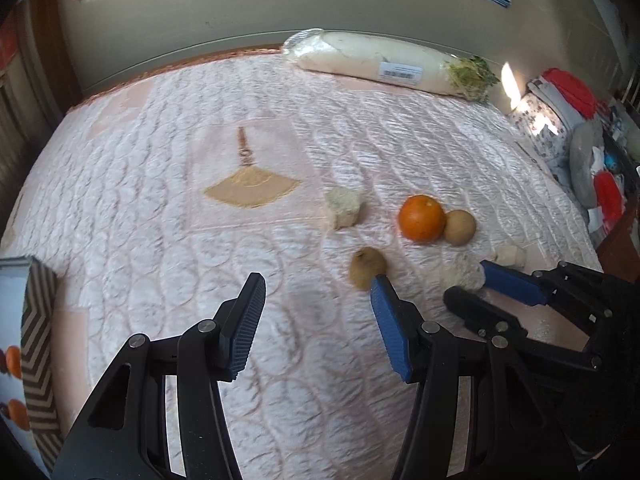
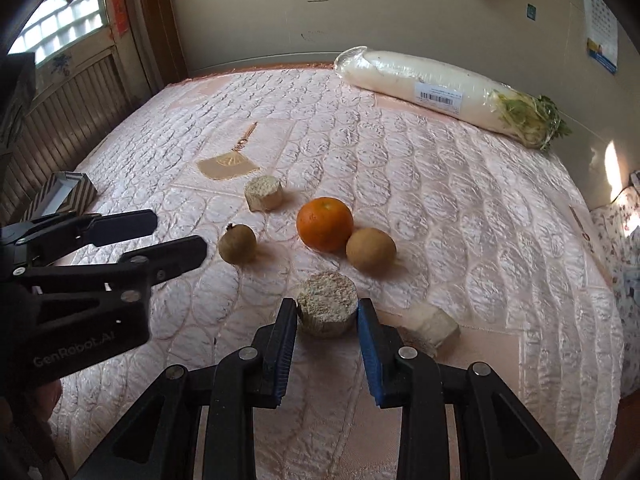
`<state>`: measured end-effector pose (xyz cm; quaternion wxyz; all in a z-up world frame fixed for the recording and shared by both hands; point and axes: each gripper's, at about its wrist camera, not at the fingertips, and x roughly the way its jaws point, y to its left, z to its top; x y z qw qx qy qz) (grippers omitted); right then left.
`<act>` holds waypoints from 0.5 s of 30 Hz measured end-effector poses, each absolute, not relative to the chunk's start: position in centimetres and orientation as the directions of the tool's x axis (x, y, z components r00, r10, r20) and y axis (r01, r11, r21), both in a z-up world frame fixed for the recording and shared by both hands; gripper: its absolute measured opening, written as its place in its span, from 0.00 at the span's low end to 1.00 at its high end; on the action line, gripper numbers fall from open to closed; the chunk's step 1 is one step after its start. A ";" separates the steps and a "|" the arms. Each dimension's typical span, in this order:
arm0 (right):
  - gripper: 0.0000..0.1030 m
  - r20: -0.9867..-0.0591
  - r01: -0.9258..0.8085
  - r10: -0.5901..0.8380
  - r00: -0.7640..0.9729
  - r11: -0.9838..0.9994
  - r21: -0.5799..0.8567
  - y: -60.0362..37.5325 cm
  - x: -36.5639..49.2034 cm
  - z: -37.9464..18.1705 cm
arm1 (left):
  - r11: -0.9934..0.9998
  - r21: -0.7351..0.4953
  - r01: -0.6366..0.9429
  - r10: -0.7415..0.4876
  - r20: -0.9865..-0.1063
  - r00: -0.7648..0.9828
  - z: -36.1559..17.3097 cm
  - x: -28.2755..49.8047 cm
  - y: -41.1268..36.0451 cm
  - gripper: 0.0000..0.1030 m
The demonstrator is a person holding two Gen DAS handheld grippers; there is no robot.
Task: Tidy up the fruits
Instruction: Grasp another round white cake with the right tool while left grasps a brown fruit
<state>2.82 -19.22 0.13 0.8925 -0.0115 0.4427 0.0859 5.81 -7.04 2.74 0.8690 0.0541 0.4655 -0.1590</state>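
Your right gripper (image 2: 327,312) is clamped on the pale crumbly round chunk (image 2: 327,314), your left gripper (image 1: 318,286) half-open and empty, the orange (image 2: 325,229) at twelve o'clock, bare pink quilted bedspread (image 2: 460,208) beyond.

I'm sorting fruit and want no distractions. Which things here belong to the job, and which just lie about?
Job: orange; round brown fruit; brown fruit with stem.
Lying about: three pale cut chunks; wrapped radish; patterned box.
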 end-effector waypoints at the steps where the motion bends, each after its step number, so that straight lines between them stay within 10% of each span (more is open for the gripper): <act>1: 0.29 -0.792 -0.164 0.145 0.594 0.985 0.057 -19.3 2.8 0.1 | 0.940 -0.056 0.336 -0.233 -0.828 0.511 2.6 6.1 -7.5 0.53; 9: 0.29 -0.786 -0.167 0.144 0.600 0.984 0.053 -19.2 2.7 0.0 | 0.934 -0.079 0.348 -0.251 -0.839 0.483 1.0 7.8 -8.8 0.52; 12: 0.29 -0.786 -0.168 0.137 0.603 0.985 0.042 -19.0 2.6 0.1 | 0.937 -0.067 0.344 -0.244 -0.828 0.504 1.1 7.7 -8.6 0.22; 15: 0.29 -0.782 -0.175 0.138 0.608 0.984 0.038 -18.7 2.5 0.2 | 0.937 -0.095 0.335 -0.261 -0.828 0.496 1.1 7.6 -7.7 0.22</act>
